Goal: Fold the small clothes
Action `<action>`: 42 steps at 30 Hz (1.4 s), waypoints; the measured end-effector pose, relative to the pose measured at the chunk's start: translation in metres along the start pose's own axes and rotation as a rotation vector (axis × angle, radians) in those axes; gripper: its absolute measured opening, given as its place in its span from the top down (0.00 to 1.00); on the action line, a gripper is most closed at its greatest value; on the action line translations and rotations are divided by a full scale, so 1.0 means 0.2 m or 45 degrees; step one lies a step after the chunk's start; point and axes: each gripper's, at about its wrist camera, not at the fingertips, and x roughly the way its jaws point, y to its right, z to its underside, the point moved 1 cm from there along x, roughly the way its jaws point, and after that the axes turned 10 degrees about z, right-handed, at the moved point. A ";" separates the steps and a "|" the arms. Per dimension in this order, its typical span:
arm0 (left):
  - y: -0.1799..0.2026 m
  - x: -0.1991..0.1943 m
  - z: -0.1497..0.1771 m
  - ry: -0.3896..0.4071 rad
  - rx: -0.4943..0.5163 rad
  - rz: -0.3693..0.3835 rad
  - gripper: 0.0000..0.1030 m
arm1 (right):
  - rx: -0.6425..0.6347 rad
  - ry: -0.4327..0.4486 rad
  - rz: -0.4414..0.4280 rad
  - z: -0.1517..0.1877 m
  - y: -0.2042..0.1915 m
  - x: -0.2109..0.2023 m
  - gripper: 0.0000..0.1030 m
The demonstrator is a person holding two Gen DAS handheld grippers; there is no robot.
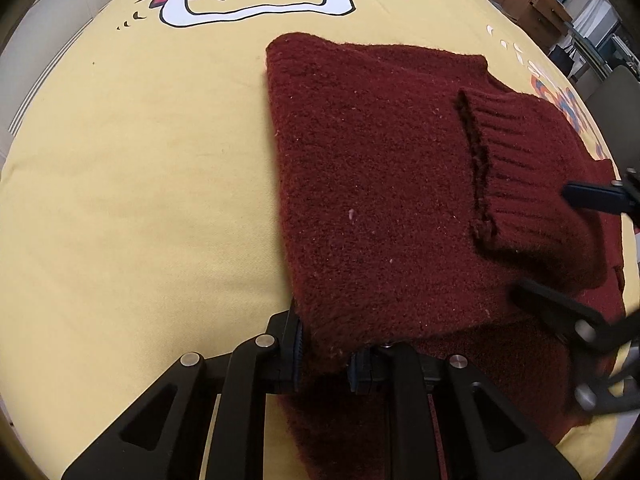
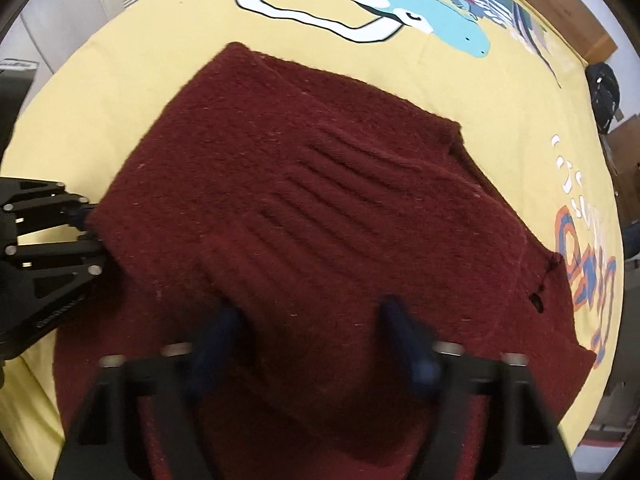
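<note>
- Two views to go on, so starting with the left wrist: the dark red sweater [image 1: 380,200] lies on the yellow printed cloth [image 1: 140,200], already folded into a rough block with a ribbed sleeve cuff [image 1: 520,168] laid across the top. The left gripper [image 1: 324,356] is pinched down tight on the sweater's near edge, fabric bunched between the pads. The right gripper [image 1: 560,248] comes in from the right side over the cuff.
- Right wrist view: the right gripper [image 2: 316,344] sits roughly half open and blurry, its blue fingers [image 2: 404,344] either side of the knit; can't tell if the pads actually press on it yet. The left gripper [image 2: 86,232] holds the sweater's [image 2: 320,200] left edge.
- Progress guess: sleeves look tucked in, so probably one more fold over and a tidy-up left.
</note>
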 end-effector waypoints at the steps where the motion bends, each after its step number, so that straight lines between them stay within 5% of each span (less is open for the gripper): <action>1: 0.00 0.00 0.00 -0.001 0.000 0.001 0.86 | 0.006 0.006 -0.007 0.01 0.02 0.00 0.58; 3: 0.01 0.01 0.00 -0.004 0.005 0.001 0.86 | 0.035 0.028 -0.017 0.03 0.08 -0.03 0.82; 13: 0.02 0.02 -0.02 -0.011 0.012 -0.014 0.86 | 0.449 0.176 -0.052 0.35 0.64 -0.26 0.83; 20: 0.07 0.01 -0.01 0.024 0.037 -0.045 0.86 | 0.678 0.123 -0.064 0.58 0.91 -0.19 0.86; 28: 0.16 0.03 -0.01 0.019 0.088 -0.107 0.86 | 0.812 -0.017 -0.067 0.81 0.98 0.05 0.90; 42: 0.20 0.03 0.04 0.017 0.101 -0.143 0.86 | 0.852 -0.032 -0.054 0.88 0.98 0.09 0.89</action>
